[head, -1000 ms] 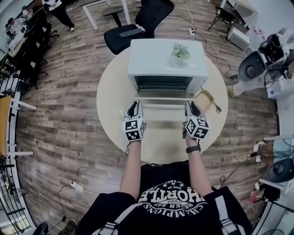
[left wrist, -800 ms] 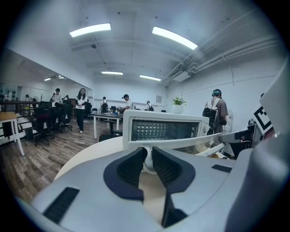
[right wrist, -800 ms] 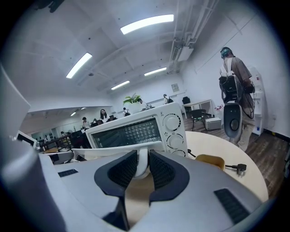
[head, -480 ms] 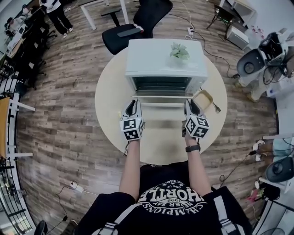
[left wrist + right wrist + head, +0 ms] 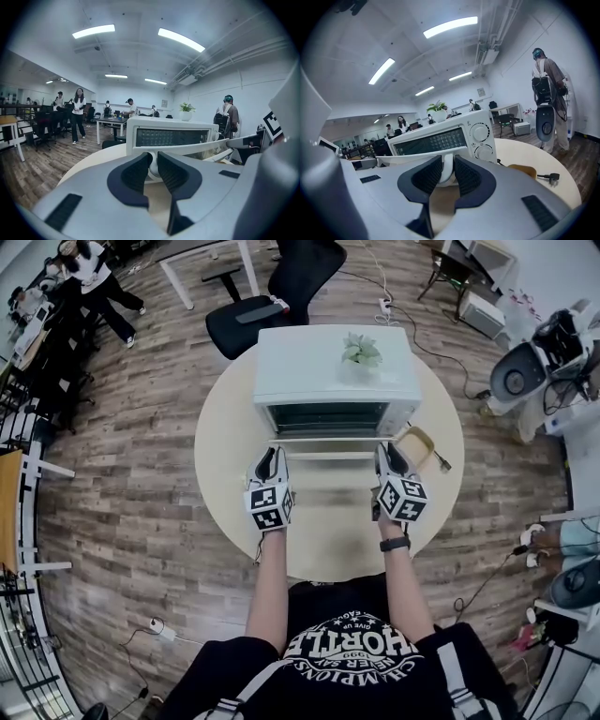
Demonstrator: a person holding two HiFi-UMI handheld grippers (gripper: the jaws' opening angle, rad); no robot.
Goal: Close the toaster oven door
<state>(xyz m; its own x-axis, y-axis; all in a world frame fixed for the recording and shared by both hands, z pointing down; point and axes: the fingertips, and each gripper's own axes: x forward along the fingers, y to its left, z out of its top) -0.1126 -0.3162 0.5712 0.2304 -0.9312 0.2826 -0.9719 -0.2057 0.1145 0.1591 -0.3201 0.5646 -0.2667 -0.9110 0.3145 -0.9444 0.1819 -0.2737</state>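
The toaster oven (image 5: 336, 362) stands on the round worktop (image 5: 225, 446), straight ahead of both grippers. Its door (image 5: 328, 442) hangs open, folded down toward them. The left gripper (image 5: 271, 454) is closed on the left end of the handle (image 5: 328, 456) along the door's front edge. The right gripper (image 5: 386, 451) is closed on the right end. In each gripper view a white, rounded piece of that handle sits pinched between the dark pads.

By my reading the grasp is made and the closing itself has hardly begun. The door's outer edge has to be swung up and away from the grippers until it meets the oven front.

The head view shows the whole layout from above: both grippers level with each other, a potted plant (image 5: 360, 351) on the oven's roof beyond the right gripper, and a small tan dish (image 5: 417, 442) just right of that gripper. It cannot show the pads on the handle. The gripper views show that contact. The right one also shows the two control knobs (image 5: 480, 132) on the oven's face, which the head view barely shows.
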